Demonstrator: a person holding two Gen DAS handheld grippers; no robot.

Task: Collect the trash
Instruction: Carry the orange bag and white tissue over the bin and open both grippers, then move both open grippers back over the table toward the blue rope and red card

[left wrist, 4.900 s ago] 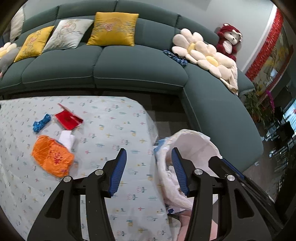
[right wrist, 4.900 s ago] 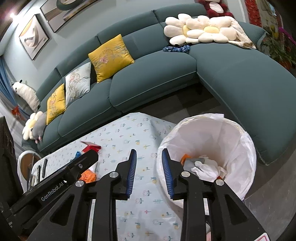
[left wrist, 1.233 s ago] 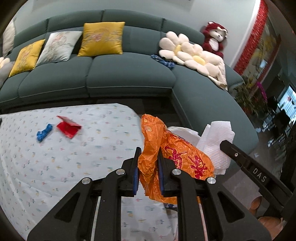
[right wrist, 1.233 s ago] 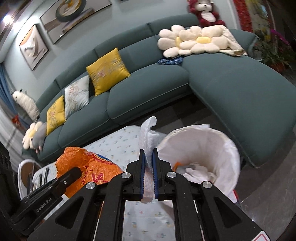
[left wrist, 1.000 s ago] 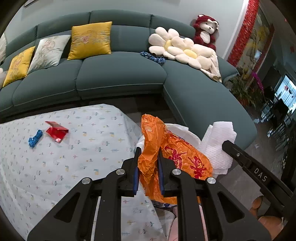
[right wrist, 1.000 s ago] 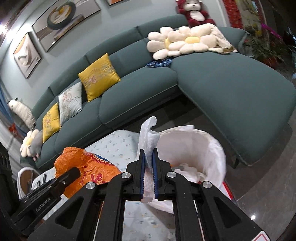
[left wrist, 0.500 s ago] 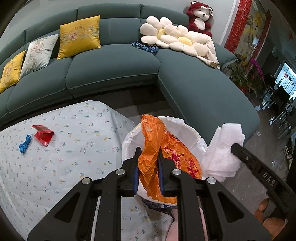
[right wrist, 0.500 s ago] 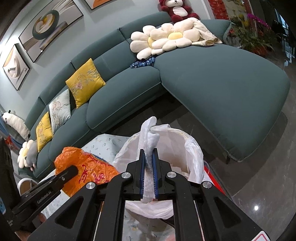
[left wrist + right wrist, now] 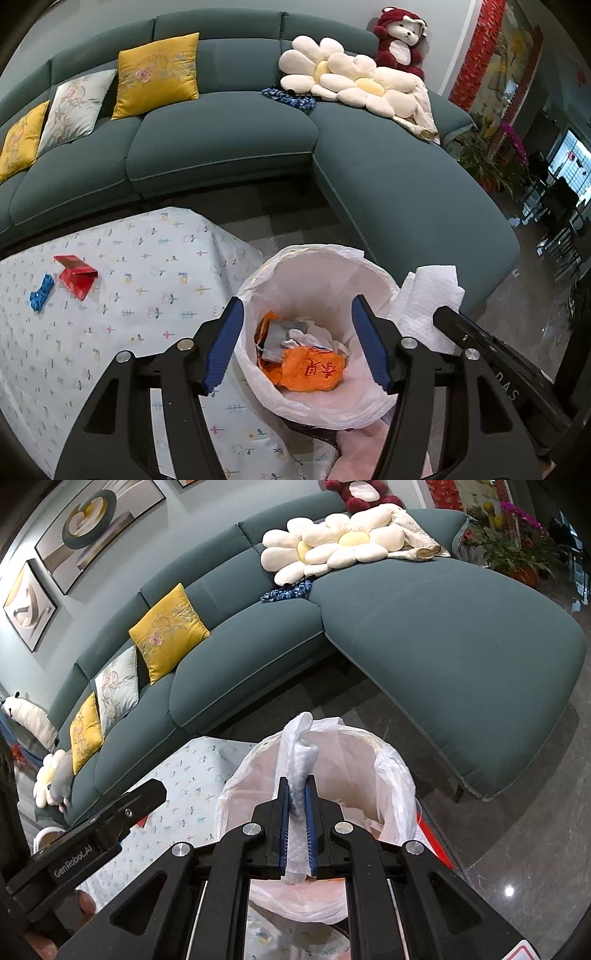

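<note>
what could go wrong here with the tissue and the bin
The tissue is pinched in the right gripper near the bin rim; released there, it might drape over the edge or fall outside. The left gripper, jaws opening and empty, straddles the liner and could snag it.

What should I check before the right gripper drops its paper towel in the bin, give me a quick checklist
1. Orange bag released and inside the trash bin: ok.
2. Left gripper jaws empty, opening: ok.
3. Paper towel between the right gripper jaws: ok; they are beginning to open.
4. Towel over the bin mouth: ok in the right wrist view; its loose end sits beside the rim in the left wrist view.
5. Liner spread open: ok.
6. Table cleared: not ok, red packet and blue scrap remain.
</note>
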